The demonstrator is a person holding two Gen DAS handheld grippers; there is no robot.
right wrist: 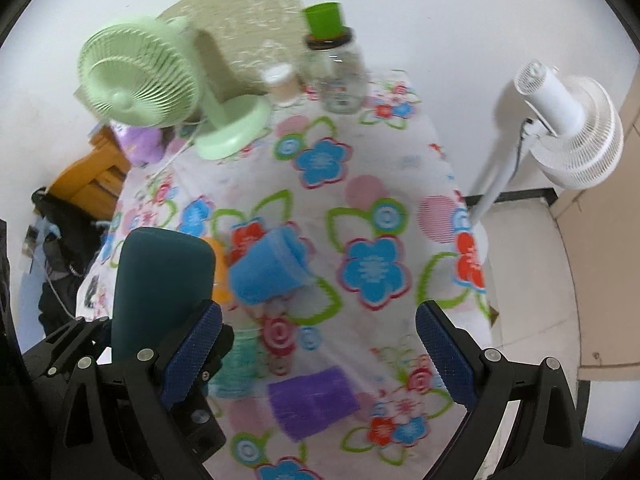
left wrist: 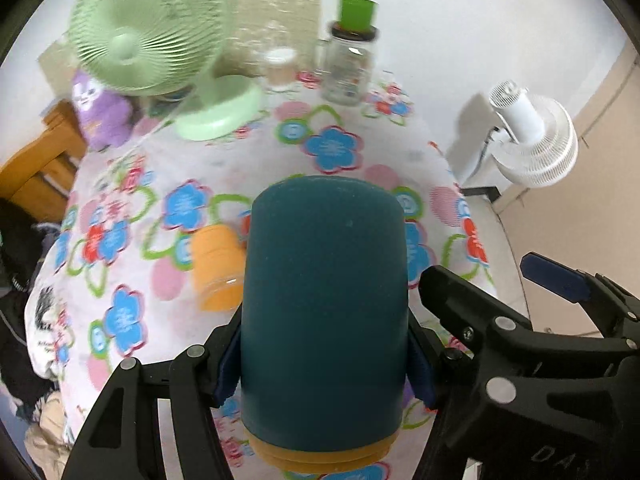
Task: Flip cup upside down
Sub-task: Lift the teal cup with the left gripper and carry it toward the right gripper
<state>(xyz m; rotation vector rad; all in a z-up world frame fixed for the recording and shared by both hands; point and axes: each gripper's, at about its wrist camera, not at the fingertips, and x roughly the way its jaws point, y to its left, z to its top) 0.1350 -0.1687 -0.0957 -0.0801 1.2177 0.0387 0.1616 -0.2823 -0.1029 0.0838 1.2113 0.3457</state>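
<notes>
On the far left of the tabletop point(right wrist: 400, 168), a green fan point(right wrist: 140, 76) is standing beside a purple plush toy point(left wrist: 100, 112), with a white-lidded jar point(right wrist: 282, 82) and a clear bottle point(right wrist: 338, 76) carrying a green cup point(right wrist: 324, 20) on its cap farther along the back edge. In the foreground, the left tool point(left wrist: 324, 360) is gripping a dark teal cup point(left wrist: 324, 300), its blue pads point(left wrist: 228, 368) pressing both sides; the cup is sitting above the flowered cloth with its closed end pointing away and an orange ring at the near end. Just left of it an orange cup point(left wrist: 218, 268) is lying on the cloth. Toward the middle, a blue cup point(right wrist: 270, 266) is lying tilted, and a purple cup point(right wrist: 312, 400) is lying on its side nearer. The right tool point(right wrist: 320, 356) is hanging open over the purple cup, holding nothing. At the far right, a white fan point(right wrist: 572, 128) is standing off the tabletop.
</notes>
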